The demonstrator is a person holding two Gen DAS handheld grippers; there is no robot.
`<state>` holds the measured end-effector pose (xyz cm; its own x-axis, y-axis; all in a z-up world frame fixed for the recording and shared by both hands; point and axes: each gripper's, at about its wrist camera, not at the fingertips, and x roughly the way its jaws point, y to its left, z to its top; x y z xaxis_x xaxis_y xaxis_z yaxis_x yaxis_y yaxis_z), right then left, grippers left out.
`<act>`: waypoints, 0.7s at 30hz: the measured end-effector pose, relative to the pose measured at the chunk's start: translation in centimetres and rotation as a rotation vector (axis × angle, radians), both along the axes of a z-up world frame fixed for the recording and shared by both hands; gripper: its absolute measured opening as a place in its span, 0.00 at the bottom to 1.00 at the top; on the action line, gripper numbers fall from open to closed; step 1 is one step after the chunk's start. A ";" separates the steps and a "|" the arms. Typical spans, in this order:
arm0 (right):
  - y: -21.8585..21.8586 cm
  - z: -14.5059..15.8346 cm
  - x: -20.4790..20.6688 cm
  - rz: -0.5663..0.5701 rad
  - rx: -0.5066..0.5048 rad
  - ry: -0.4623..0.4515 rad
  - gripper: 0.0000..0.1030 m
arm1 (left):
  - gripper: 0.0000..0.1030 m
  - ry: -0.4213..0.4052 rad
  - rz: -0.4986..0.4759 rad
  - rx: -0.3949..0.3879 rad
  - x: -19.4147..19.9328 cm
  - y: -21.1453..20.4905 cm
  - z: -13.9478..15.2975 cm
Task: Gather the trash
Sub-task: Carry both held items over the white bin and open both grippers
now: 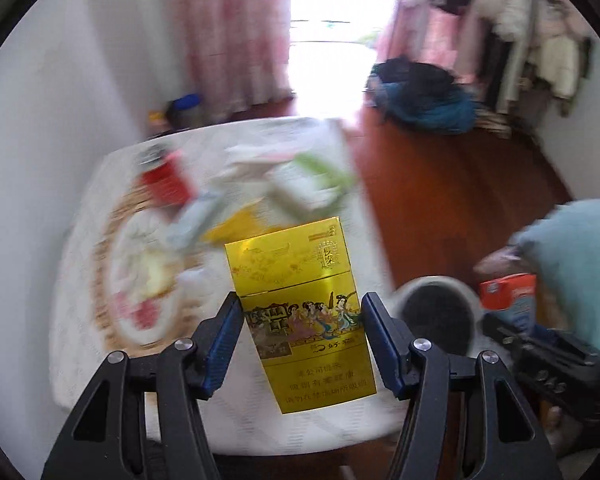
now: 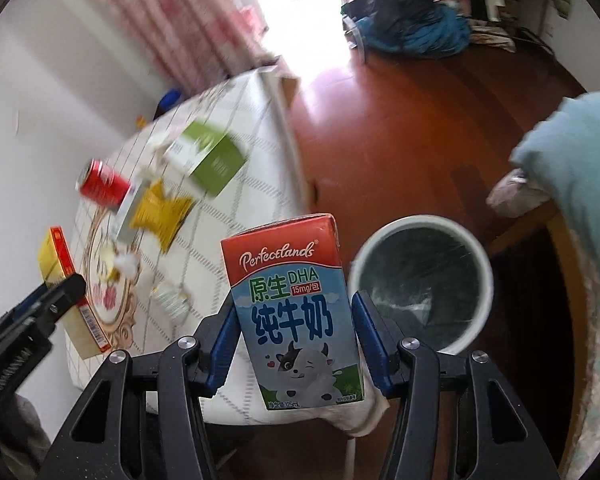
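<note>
Gripping one carton (image 2: 296,312), one pack (image 1: 300,312)

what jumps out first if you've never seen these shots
Each hand-held gripper is clamped on a piece of trash: the left hand-held gripper on a gold cigarette pack, the right hand-held gripper on a small milk carton. Just right of the carton stands a white bin on the wooden floor; behind lies a table littered with a red can.
</note>
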<state>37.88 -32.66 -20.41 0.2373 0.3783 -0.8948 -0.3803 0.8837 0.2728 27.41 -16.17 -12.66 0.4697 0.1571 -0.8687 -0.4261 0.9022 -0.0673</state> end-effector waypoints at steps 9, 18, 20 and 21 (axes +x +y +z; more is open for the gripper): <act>-9.6 -2.4 5.5 -0.135 -0.126 0.028 0.55 | 0.55 0.112 -0.224 -0.373 10.8 -5.0 -7.5; -13.0 -7.1 9.4 -0.194 -0.132 0.109 0.56 | 0.79 0.291 -0.204 -0.689 18.0 -6.9 -14.0; -13.2 -7.7 9.8 -0.212 -0.133 0.118 0.71 | 0.96 0.278 -0.203 -0.680 18.4 -7.0 -13.6; -13.5 -7.9 10.0 -0.220 -0.124 0.126 0.87 | 0.96 0.271 -0.200 -0.671 18.2 -6.8 -13.4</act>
